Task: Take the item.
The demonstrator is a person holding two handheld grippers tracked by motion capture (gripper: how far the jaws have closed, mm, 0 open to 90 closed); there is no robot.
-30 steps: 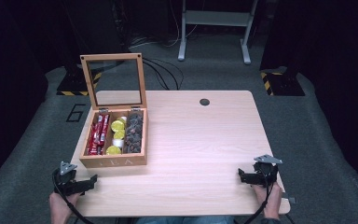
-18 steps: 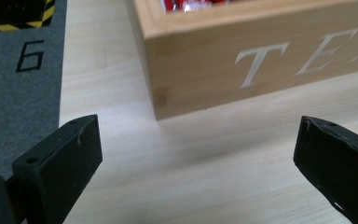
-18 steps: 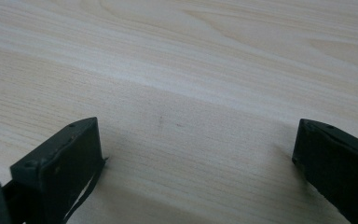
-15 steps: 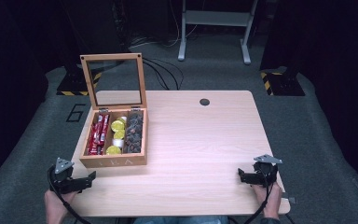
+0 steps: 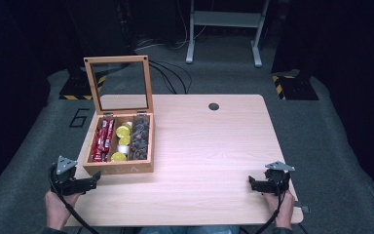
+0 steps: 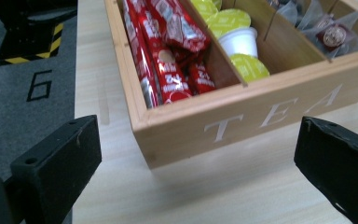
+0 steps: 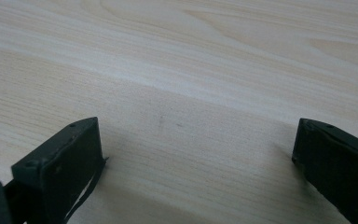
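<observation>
A wooden tea box (image 5: 119, 168) stands open on the table's left side, its glass lid (image 5: 119, 85) raised upright. Its left compartment holds red packets (image 6: 161, 56), the middle one yellow-lidded cups (image 6: 247, 65), and the right one dark tea bags (image 6: 331, 35). My left gripper (image 5: 93, 181) hovers at the table's front left corner, open and empty, pointing at the box's front wall marked TEA (image 6: 270, 121). My right gripper (image 5: 251, 184) sits low over the front right of the table, open, with bare wood between its jaws (image 7: 196, 154).
The light wooden table (image 5: 209, 146) has a round cable hole (image 5: 214, 106) at the back. Grey floor with a painted 6 (image 6: 39, 84) lies to the left. A white metal stand (image 5: 224, 29) and cables are behind the table.
My left gripper has drifted slightly left, toward the table's corner. The right gripper and the box have stayed put.
</observation>
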